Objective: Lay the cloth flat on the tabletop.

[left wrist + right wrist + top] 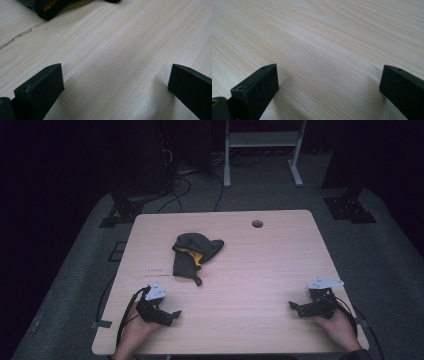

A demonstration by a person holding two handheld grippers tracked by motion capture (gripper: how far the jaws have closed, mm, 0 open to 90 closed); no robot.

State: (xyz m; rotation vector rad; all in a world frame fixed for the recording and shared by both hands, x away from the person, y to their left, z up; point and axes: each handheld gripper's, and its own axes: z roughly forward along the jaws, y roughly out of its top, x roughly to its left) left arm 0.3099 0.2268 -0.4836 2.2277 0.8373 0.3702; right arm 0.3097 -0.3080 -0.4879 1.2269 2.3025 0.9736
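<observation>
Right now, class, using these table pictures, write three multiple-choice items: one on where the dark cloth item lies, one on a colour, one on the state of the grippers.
1. Where does the dark cloth mitt lie on the table?
A. Left of centre, beyond the left gripper
B. At the near right corner
C. Between the jaws of the right gripper

2. What colour shows inside the mitt's opening?
A. Blue
B. Yellow-orange
C. White

3. How do the left gripper and right gripper stand?
A. Both shut on the mitt
B. One open, one shut
C. Both open, holding nothing

Answers: 1 A, since the high view shows it ahead of the left gripper, apart from it. 2 B, a yellow-orange lining peeks out at its opening. 3 C, each gripper view shows jaws wide apart over bare wood.
</observation>
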